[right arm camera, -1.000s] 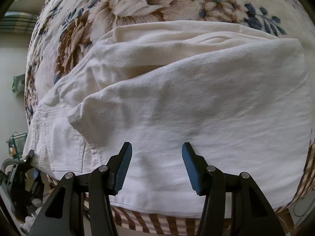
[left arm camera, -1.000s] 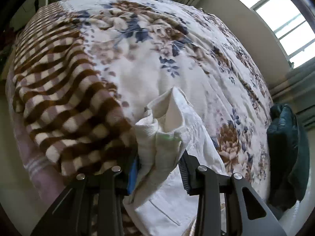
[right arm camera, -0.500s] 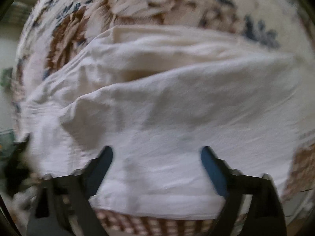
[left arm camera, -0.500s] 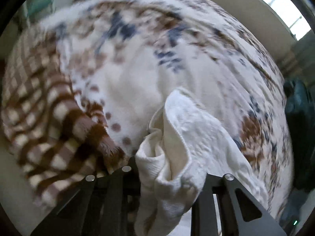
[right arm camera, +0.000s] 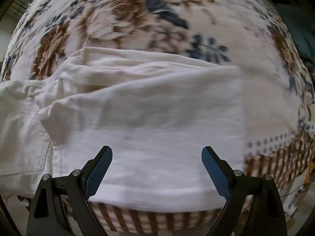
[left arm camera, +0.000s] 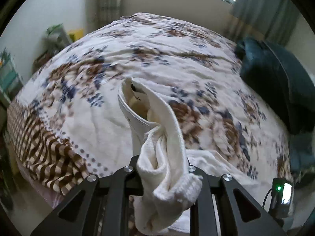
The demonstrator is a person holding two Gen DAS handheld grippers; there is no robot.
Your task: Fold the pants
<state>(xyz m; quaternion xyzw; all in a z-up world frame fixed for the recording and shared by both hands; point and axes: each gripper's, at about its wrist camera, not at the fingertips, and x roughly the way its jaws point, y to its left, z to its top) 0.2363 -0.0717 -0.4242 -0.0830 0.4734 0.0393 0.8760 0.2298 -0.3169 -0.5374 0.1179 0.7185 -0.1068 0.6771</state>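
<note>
White pants (right arm camera: 157, 122) lie spread across a floral bedspread (right arm camera: 137, 19), legs folded over each other. My left gripper (left arm camera: 163, 169) is shut on the bunched waistband end of the pants (left arm camera: 167, 147), lifted above the bed; its fingertips are hidden by the cloth. My right gripper (right arm camera: 156, 169) is open wide, its blue pads (right arm camera: 100, 169) hovering just over the near hem of the pants.
A brown checked blanket (left arm camera: 39, 143) covers the bed's left edge and shows below the pants in the right wrist view (right arm camera: 157, 218). A dark teal cushion (left arm camera: 275, 82) sits at the bed's right. A shelf (left arm camera: 9, 74) and window are beyond.
My left gripper has lifted and swung with the waistband, now facing the window. My right gripper has opened wider over the hem.
</note>
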